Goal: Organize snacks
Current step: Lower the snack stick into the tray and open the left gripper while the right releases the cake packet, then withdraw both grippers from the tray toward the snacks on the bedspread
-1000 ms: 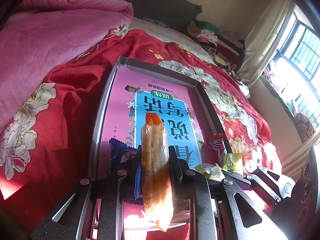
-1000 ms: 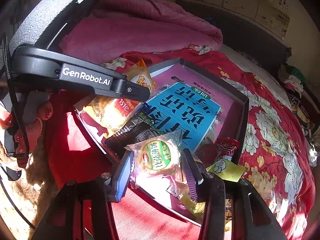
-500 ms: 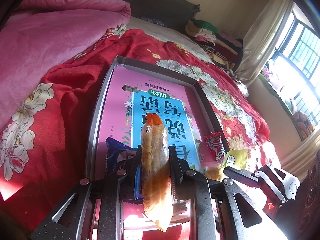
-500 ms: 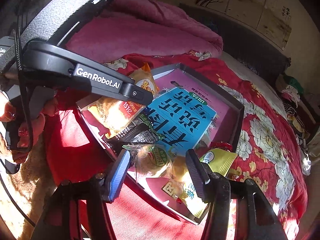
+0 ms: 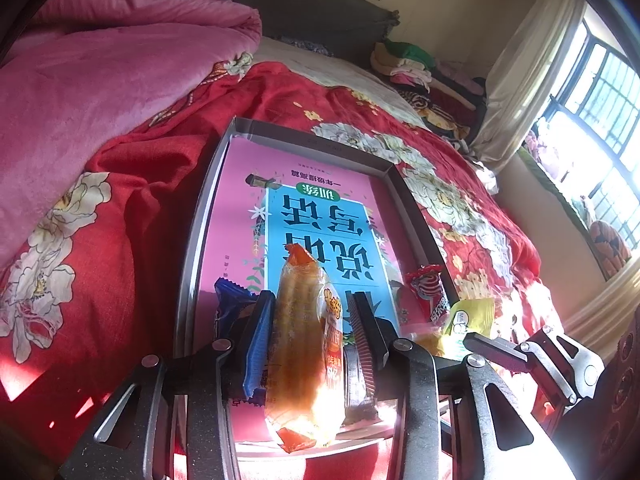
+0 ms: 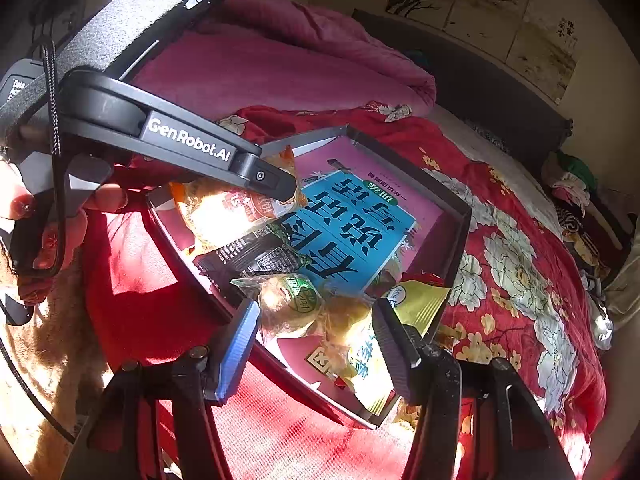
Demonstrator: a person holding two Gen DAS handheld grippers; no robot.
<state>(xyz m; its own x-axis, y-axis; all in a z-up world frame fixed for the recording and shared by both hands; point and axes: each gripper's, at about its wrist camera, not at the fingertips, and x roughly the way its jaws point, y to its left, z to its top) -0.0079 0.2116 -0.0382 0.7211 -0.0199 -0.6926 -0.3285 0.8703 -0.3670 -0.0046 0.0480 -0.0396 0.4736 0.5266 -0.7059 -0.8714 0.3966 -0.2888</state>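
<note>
1. Snacks lie at the near end of the grey tray [image 5: 200, 216]. Our left gripper [image 5: 314, 316], jaws just opening, brackets the orange packet [image 5: 304, 344], pads parted from it.
2. Only the right view shows our right gripper [image 6: 316, 320], half-open and holding nothing, over the green-labelled packet [image 6: 296, 304].
3. Red floral bedspread [image 5: 132, 208] surrounds the tray, whose far half is bare.

Left hand-held gripper [image 5: 311, 334]: black textured frame showing silver screws, one blue ribbed pad, one dark ribbed pad. Right hand-held gripper [image 6: 314, 336] is carrying the same pairing (blue pad on picture-left). Left unit's arm is displaying white "GenRobot.AI" lettering; a black cord is hanging beside it. Hand [image 6: 48, 224] is wearing red nail polish.
</note>
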